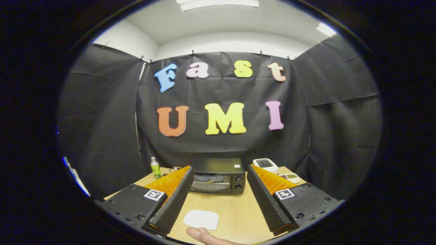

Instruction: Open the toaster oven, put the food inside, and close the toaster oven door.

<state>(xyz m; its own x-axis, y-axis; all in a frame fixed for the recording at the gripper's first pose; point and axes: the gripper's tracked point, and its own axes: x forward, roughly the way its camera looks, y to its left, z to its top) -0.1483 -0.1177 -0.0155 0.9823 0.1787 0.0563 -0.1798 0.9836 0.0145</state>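
Observation:
A black toaster oven (218, 176) stands at the back of the wooden table (235, 207), straight ahead beyond my fingers, its glass door shut and two knobs on its right side. My gripper (218, 182) is open, with nothing between its ridged black fingers (173, 200). A white plate (201, 219) lies on the table between the fingers, close to me. A person's finger (204, 235) touches the table just in front of the plate. I cannot make out any food on the plate.
A small green bottle (155, 167) stands at the back left of the table. A white device (266, 164) sits behind the right finger, with a small white tray (290, 177) beside it. Black cloth walls close in the table.

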